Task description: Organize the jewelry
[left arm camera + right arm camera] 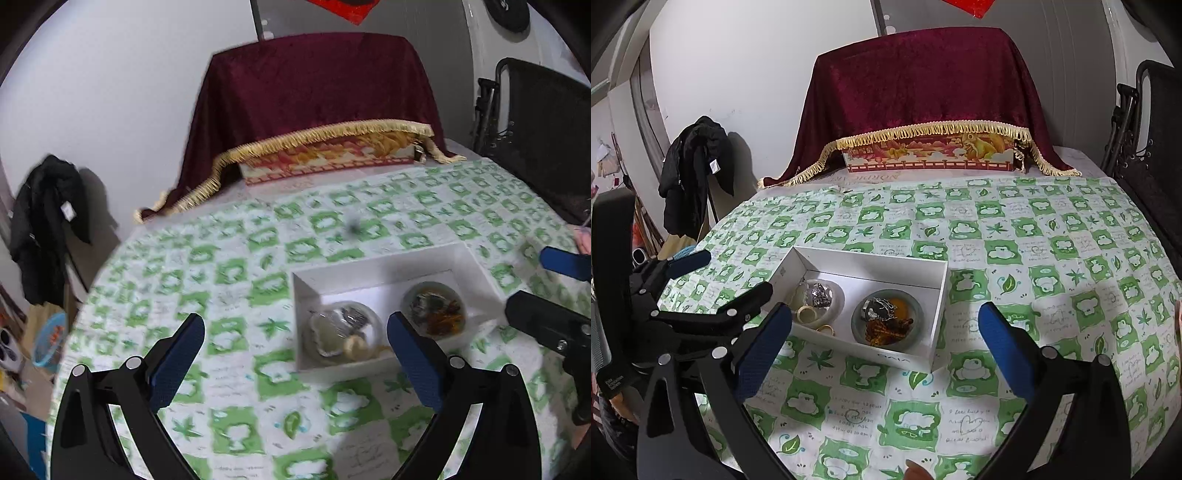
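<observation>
White box [925,356] w/ two bowls [886,320] of jewelry.

The box [875,354] lies on the table [1034,258], near its front. In the box sit two dishes side by side: the left dish [827,295] holds rings, the right dish [886,319] holds a tangle of jewelry. Two loose rings [814,318] lie in the box just before the left dish. Behind the box, at the table's far edge, stands a cloth-draped case [927,158]. Left of the box, past the table's edge, hangs a jacket [694,173].
</observation>
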Motion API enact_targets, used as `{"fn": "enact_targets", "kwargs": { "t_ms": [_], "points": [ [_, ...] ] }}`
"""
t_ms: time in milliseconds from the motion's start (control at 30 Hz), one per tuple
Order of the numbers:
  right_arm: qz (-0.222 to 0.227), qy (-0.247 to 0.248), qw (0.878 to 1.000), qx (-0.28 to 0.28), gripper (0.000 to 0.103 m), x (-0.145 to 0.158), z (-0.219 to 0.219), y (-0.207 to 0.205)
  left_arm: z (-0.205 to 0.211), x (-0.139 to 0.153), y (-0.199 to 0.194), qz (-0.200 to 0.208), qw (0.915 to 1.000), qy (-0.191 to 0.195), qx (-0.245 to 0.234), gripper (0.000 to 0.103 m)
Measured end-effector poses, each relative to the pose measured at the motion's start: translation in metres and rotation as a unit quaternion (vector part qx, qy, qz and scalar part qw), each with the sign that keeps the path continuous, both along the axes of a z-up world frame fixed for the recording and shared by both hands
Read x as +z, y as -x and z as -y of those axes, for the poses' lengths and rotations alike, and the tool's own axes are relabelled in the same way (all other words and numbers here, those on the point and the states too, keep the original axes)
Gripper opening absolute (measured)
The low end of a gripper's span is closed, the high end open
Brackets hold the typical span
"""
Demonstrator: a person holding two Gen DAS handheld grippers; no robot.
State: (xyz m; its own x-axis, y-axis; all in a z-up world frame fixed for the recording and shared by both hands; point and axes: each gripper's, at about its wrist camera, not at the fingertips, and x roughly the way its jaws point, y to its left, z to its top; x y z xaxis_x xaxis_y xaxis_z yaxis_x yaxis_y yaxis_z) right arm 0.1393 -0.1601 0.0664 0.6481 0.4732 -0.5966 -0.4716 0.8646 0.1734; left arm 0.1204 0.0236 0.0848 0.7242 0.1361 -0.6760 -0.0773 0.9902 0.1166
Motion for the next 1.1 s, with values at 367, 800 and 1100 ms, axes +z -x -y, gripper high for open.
{"fn": "enact_targets", "kwargs": {
  "t_ms": [367, 800, 1100],
  "points": [
    [-0.007, 0.003, 1.0, -0.002, 0.098, -0.002, 0.002, 0.001, -0.005, -0.008, -0.005, -0.036, 0.9981, 0.048, -0.009, 0.1],
    [-0.011, -0.004, 1.0, -0.01, 0.098, -0.003, 0.005, -0.002, 0.003, -0.003, 0.0, -0.021, 0.9994, 0.028, -0.002, 0.099],
    [-0.011, -0.004, 1.0, -0.011, 0.098, -0.003, 0.006, -0.002, -0.004, -0.007, -0.004, -0.026, 0.9992, 0.023, 0.021, 0.1]
  ]
}}
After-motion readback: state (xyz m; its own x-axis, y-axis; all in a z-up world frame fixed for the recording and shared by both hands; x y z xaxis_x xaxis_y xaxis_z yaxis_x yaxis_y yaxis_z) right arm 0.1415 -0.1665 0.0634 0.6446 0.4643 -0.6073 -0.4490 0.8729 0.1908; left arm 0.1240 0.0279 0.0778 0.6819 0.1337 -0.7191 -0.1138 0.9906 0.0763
